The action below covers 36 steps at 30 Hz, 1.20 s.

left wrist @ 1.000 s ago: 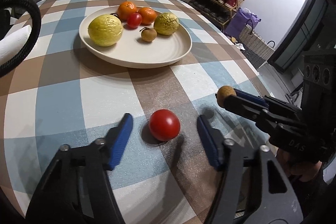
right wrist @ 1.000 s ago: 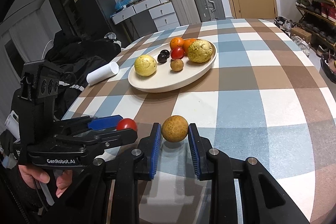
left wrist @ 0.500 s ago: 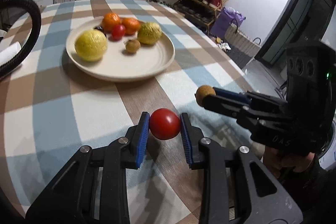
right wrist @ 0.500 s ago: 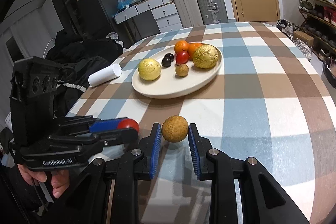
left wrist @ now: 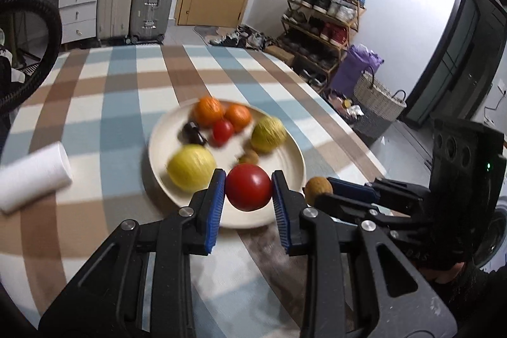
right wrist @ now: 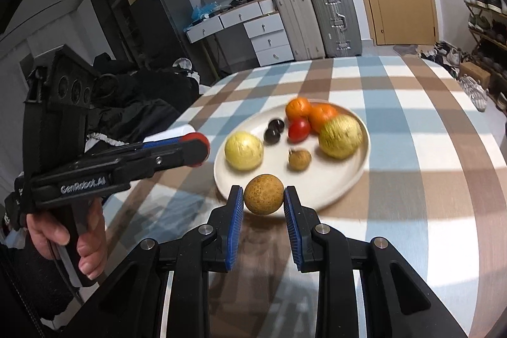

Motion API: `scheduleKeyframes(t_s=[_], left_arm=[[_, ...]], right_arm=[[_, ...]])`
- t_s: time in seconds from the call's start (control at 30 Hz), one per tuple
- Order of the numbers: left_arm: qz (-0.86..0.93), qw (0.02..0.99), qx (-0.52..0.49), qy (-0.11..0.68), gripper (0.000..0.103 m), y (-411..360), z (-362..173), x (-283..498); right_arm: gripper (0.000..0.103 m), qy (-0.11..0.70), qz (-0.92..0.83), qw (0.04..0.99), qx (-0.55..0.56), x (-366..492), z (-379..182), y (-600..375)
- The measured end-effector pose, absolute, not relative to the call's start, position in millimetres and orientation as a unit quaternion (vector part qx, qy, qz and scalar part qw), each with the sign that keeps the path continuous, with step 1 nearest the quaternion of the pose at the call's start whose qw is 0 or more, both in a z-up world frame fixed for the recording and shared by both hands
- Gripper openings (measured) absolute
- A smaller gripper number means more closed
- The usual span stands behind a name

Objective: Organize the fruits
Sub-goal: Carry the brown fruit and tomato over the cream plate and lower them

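Left wrist view: left gripper (left wrist: 248, 191) pinches a round red tomato (left wrist: 248, 191) between blue pads, raised before the cream round plate (left wrist: 286, 148) of fruit

Right wrist view: right gripper (right wrist: 264, 194) clamps a round tan-brown fruit (right wrist: 264, 194), lifted at the plate's near rim

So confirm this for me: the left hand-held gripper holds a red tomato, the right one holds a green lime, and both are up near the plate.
Not quite. The right hand-held gripper holds a round brown fruit, not a green lime; the right wrist view shows it clearly. The rest stands: the left hand-held gripper holds the red tomato, both near the plate.
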<state>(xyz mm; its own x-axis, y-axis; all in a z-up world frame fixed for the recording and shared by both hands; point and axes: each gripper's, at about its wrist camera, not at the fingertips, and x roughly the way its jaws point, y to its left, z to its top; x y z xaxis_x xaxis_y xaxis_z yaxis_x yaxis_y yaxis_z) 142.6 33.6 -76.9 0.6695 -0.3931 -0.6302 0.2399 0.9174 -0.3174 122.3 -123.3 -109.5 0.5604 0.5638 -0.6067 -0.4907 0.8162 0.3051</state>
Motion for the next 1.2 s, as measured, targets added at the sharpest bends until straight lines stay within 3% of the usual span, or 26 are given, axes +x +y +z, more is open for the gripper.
scheduleKeyframes(t_s=[0.4, 1.2], left_arm=[[-0.169, 0.908, -0.106, 0.368, 0.027, 52, -67, 210], [-0.159, 0.882, -0.128, 0.424, 0.027, 68, -119, 273]], right_arm=[[0.027, 0.342, 0.320, 0.881, 0.064, 181, -84, -99], [0.027, 0.403, 0.303, 0.863, 0.035, 234, -132, -75]])
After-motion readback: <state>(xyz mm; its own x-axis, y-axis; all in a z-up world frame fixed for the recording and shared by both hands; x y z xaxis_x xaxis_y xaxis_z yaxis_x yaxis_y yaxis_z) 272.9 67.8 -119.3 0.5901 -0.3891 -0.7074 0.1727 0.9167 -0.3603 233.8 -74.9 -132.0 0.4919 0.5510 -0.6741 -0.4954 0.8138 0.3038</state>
